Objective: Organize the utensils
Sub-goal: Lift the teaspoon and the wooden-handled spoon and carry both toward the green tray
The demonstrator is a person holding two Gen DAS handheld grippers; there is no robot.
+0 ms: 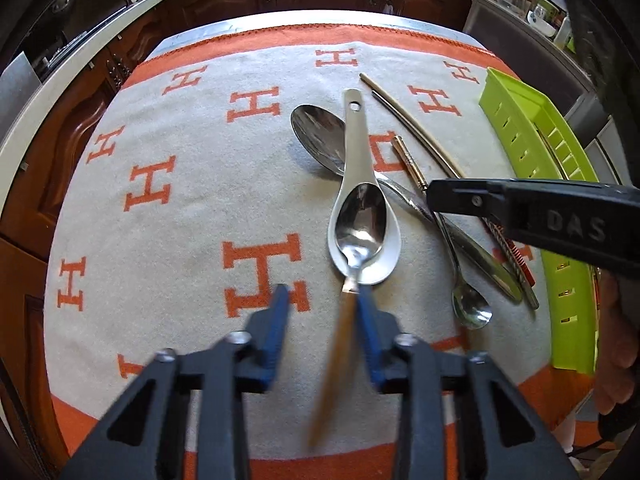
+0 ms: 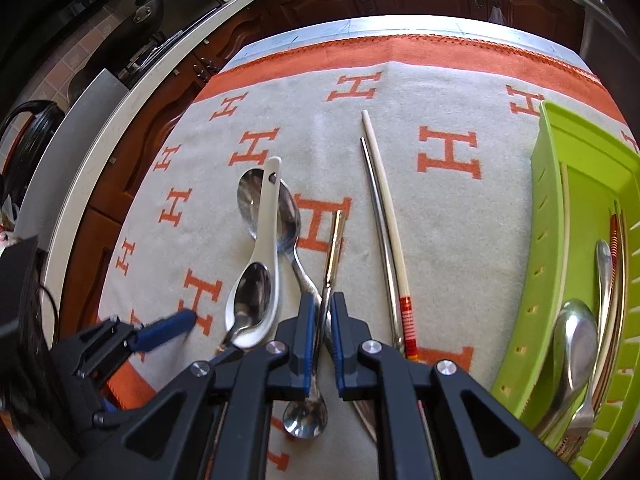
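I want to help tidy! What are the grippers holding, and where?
The right gripper pinches the thin spoon by its handle. The left gripper straddles the brown-handled spoon at its handle, unclamped.

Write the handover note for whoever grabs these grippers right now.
Left gripper: open, straddling the wooden-handled steel spoon, whose bowl lies in the white ceramic soup spoon.
Right gripper: shut on the small steel teaspoon, at its thin handle.
Done: a steel tablespoon and other utensils lie in the lime-green plastic tray.
Left: those three, plus the large steel spoon, gold chopstick, cream chopstick and steel chopstick, all on the cloth.
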